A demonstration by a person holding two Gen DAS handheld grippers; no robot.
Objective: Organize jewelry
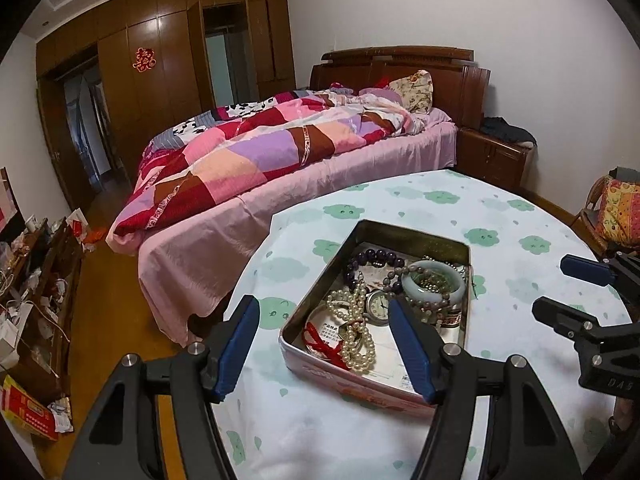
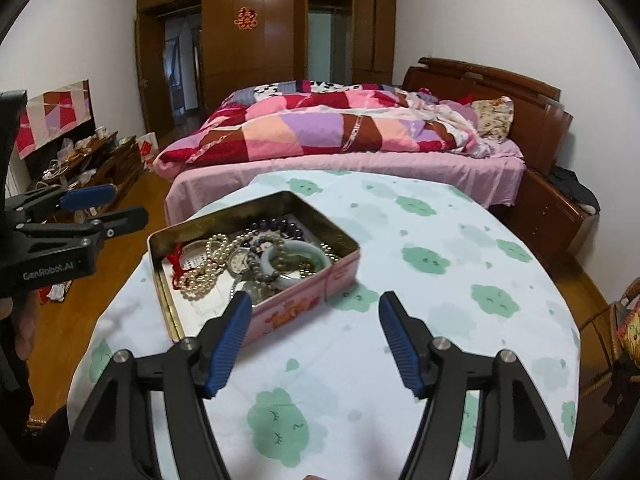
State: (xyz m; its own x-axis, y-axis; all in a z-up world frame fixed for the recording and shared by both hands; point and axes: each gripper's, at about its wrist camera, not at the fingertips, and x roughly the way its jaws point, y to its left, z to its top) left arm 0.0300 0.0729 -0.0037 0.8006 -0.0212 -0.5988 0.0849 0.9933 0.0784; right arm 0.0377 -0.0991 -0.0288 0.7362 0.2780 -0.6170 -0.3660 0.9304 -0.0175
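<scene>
1. Bedroom setting: a round surface (image 2: 420, 264) covered by a white cloth with green cloud prints fills the lower half of both views.
2. Left gripper (image 1: 324, 344): jaws stand wide apart with nothing between the blue pads; it hangs above the near end of the tin, lower centre of the left wrist view.
3. Right gripper (image 2: 314, 338): jaws also stand apart and empty, above bare cloth just right of the tin's near corner.
4. Tin (image 1: 372, 386): an open rectangular metal box with pink printed sides, resting on the surface left of centre.
5. Contents of the tin: a pearl strand (image 1: 354, 330) heaped at the left, a red cord (image 1: 320, 344) beside it, a small watch (image 1: 378, 304) at the middle, a pale green bangle (image 1: 434, 286) at the right with small beads inside its ring, and dark purple beads (image 1: 370, 260) along the far end.
6. Background: a bed (image 2: 360, 168) with a patchwork quilt (image 2: 320, 128) lies beyond the surface; a wooden wardrobe wall (image 2: 272, 24) occupies the upper part of the frame.
</scene>
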